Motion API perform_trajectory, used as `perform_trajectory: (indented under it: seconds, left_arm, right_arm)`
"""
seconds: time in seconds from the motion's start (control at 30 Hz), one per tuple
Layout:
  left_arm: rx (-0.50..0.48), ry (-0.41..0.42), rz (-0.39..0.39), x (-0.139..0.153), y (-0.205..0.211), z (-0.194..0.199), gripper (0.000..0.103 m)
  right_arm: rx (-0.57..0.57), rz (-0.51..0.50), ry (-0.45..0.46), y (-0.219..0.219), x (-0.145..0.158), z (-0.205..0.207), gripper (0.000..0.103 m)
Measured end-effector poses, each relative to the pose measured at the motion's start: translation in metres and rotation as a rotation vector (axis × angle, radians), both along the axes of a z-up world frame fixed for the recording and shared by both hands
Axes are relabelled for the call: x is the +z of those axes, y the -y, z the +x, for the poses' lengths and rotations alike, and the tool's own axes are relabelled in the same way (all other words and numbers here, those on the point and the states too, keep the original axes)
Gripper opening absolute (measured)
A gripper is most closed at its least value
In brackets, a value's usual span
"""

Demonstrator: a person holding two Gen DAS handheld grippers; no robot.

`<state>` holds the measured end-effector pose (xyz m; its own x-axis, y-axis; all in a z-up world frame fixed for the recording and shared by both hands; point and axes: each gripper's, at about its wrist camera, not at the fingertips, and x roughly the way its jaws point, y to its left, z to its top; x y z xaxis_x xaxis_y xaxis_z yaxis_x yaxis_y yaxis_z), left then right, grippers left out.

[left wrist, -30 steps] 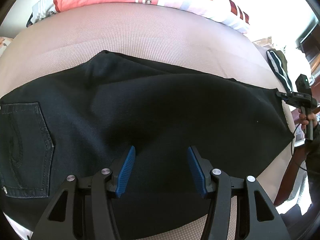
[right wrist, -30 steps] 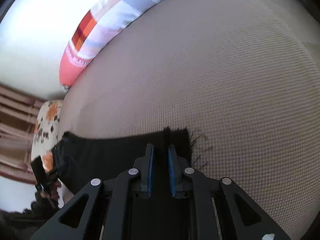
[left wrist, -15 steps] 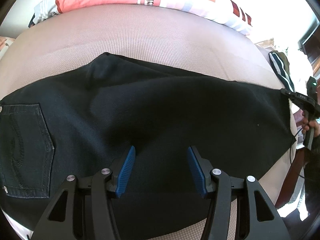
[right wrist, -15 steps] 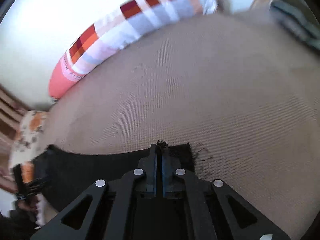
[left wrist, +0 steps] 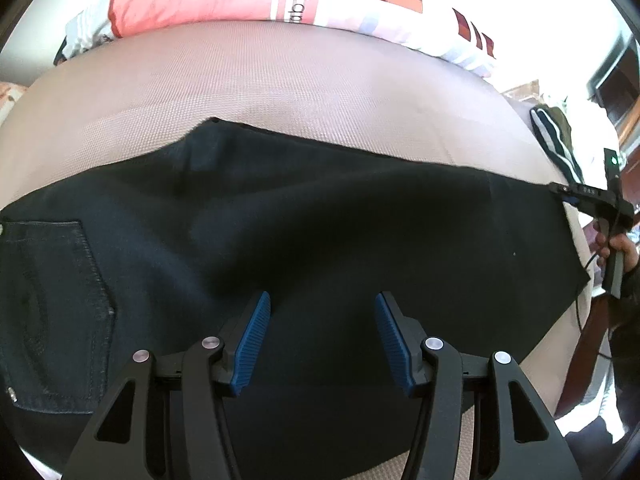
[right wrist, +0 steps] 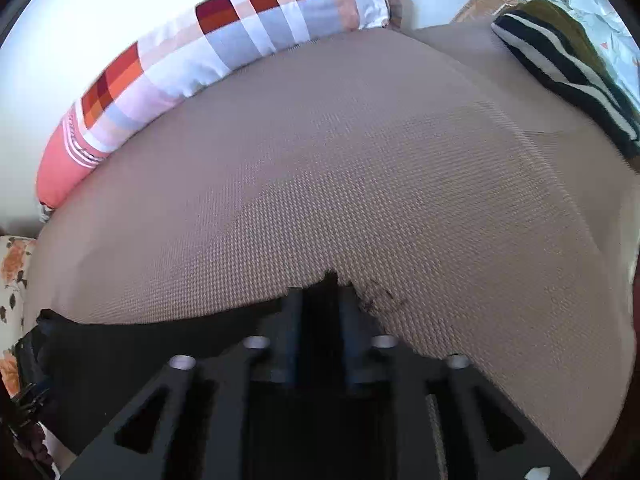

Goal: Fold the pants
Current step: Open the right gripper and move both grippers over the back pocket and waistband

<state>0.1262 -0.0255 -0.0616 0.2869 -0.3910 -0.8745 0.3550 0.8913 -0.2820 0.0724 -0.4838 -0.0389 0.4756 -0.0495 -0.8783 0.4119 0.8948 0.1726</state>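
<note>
While pants (left wrist: 320, 240) lie flat, left claw (left wrist: 320, 336) apart over them, right claw (right wrist: 320, 312) just parting, hem between.

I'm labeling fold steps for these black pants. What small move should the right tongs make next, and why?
Probably re-close on the frayed hem: the right tongs have just been opening, the black pants hem sits between them, and the left tongs hover open.

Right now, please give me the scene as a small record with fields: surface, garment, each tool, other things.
surface: beige woven bed cover
garment: black pants spread flat, back pocket facing up
left tool: left tool open above the pants, nothing held
right tool: right tool at the frayed hem; jaws have just been opening, fabric between them
other things: checked pillow, striped cloth
</note>
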Motion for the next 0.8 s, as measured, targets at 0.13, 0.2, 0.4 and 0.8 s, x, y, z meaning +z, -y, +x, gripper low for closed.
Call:
perform_trajectory:
  seconds: [0.13, 0.2, 0.4, 0.8]
  left_arm:
    - [0.024, 0.082, 0.008, 0.015, -0.023, 0.000, 0.056]
    - [0.068, 0.103, 0.014, 0.019, -0.042, 0.006, 0.056]
    - [0.242, 0.136, 0.044, 0.020, -0.100, 0.015, 0.056]
    - [0.383, 0.126, 0.040, -0.001, -0.167, -0.005, 0.056]
  right_arm:
    - [0.002, -0.012, 0.044, -0.012, 0.029, -0.009, 0.026]
    - [0.070, 0.007, 0.065, -0.033, 0.043, -0.001, 0.026]
    - [0.378, 0.126, 0.053, -0.149, 0.048, 0.061, 0.026]
    - [0.931, 0.256, -0.132, -0.384, -0.004, 0.155, 0.029]
